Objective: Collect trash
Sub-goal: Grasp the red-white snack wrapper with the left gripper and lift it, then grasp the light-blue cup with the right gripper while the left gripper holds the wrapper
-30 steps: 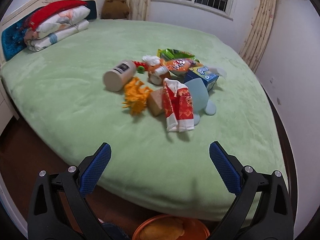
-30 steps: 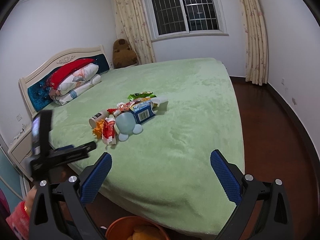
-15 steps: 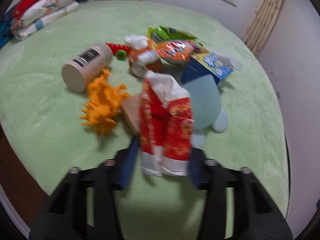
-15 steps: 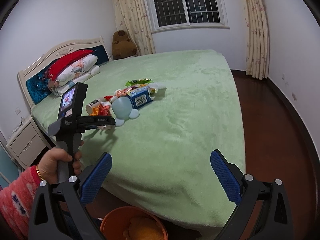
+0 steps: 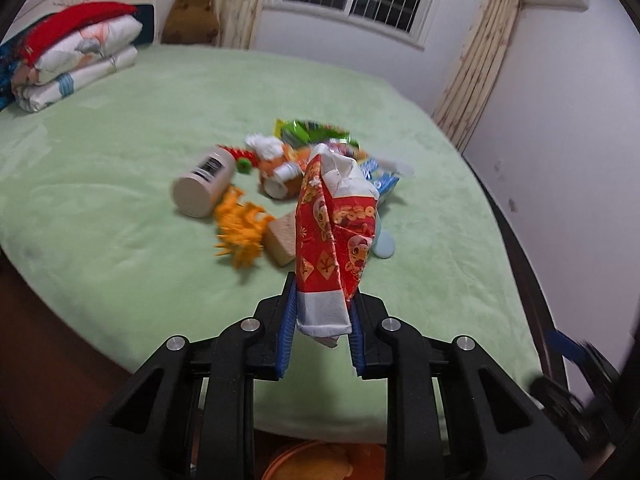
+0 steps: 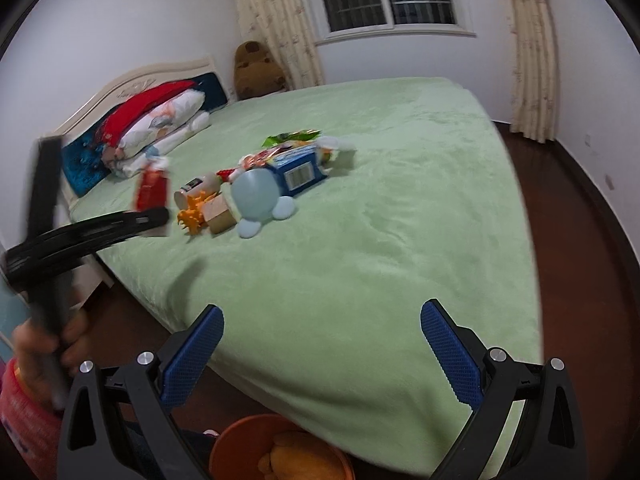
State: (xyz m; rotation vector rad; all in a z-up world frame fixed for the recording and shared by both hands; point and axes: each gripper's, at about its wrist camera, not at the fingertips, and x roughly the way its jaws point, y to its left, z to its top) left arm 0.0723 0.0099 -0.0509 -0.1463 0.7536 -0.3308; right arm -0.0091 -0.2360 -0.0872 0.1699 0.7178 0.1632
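While the left gripper [image 5: 322, 320] pinches the white bottom edge of a red wrapper [image 5: 332, 232], the wrapper hangs lifted clear of the green bed [image 5: 120, 200], upright between the blue pads [image 5: 287, 332]. It looks very light, thin & crinkly, so it will likely flop or slip; a grip low on the flat sealed edge, as here, seems the safest hold.

The rest of the trash sits in a pile near the bed's middle: a white bottle [image 5: 204, 188] on its side, an orange spiky toy [image 5: 240, 232], a tan block [image 5: 282, 238], a blue box [image 6: 298, 170], a green packet [image 5: 312, 132] & a pale blue plush [image 6: 256, 200]. An orange bin [image 6: 280, 452] stands on the floor at the bed's near edge, below both grippers; prob. the drop spot.

The right gripper [image 6: 320, 356] is spread wide, holding nothing, hovering over the bed's near corner.

Vs. 1 s ago: the left gripper was open, well back from the pile, & the wrapper lay flat on the bed against the block. Half a sec ago the jaws were closing round it. Now it is off the bed. The right gripper has barely shifted, jaws as wide as before.
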